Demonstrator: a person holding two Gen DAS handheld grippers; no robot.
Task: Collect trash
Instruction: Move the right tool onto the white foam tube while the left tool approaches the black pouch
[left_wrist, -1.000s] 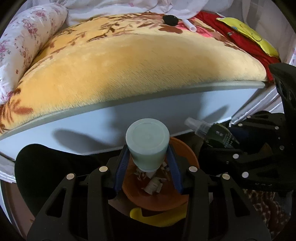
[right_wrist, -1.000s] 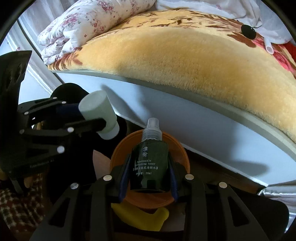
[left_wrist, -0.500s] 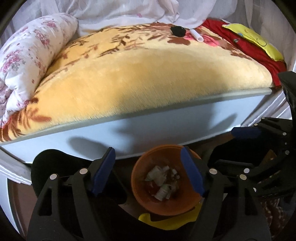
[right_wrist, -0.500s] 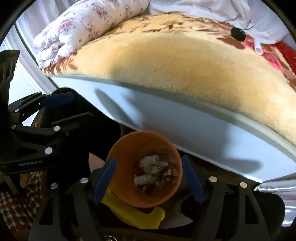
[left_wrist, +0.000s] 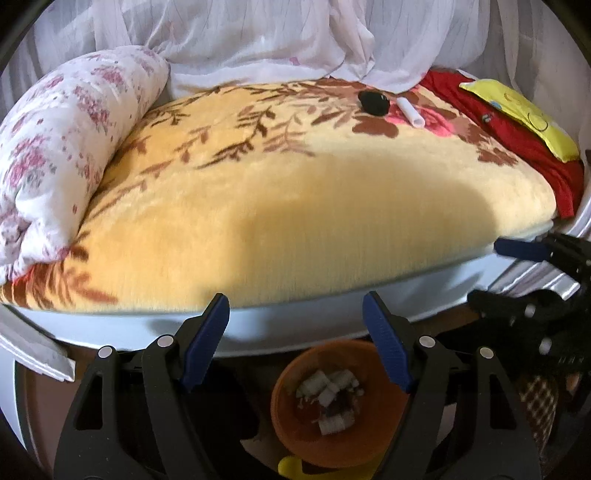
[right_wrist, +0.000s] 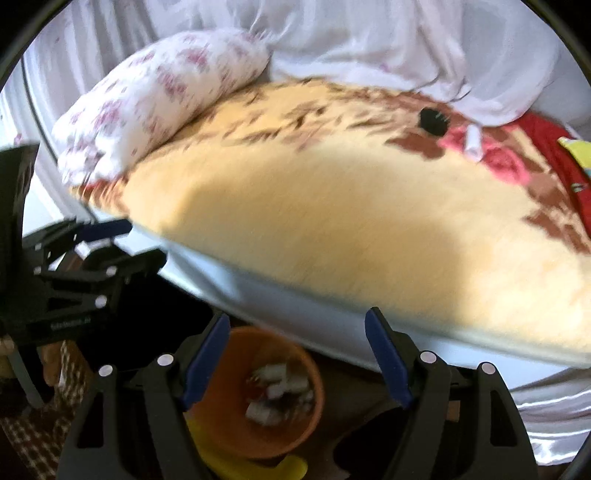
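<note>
You are holding both grippers, left gripper (left_wrist: 295, 325) and right gripper (right_wrist: 297, 341), spread and empty over the orange bin (left_wrist: 284, 413), the right one's jaws opening; the white tube (left_wrist: 410, 112), long axis slanting away, and black cap (left_wrist: 373, 102) are lying far across the blanket (left_wrist: 295, 206), right of centre, nearer your right gripper.

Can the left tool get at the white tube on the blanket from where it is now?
Probably yes. The left tool is open and empty, and the white tube lies uncovered far across the blanket, beside a black cap.
</note>
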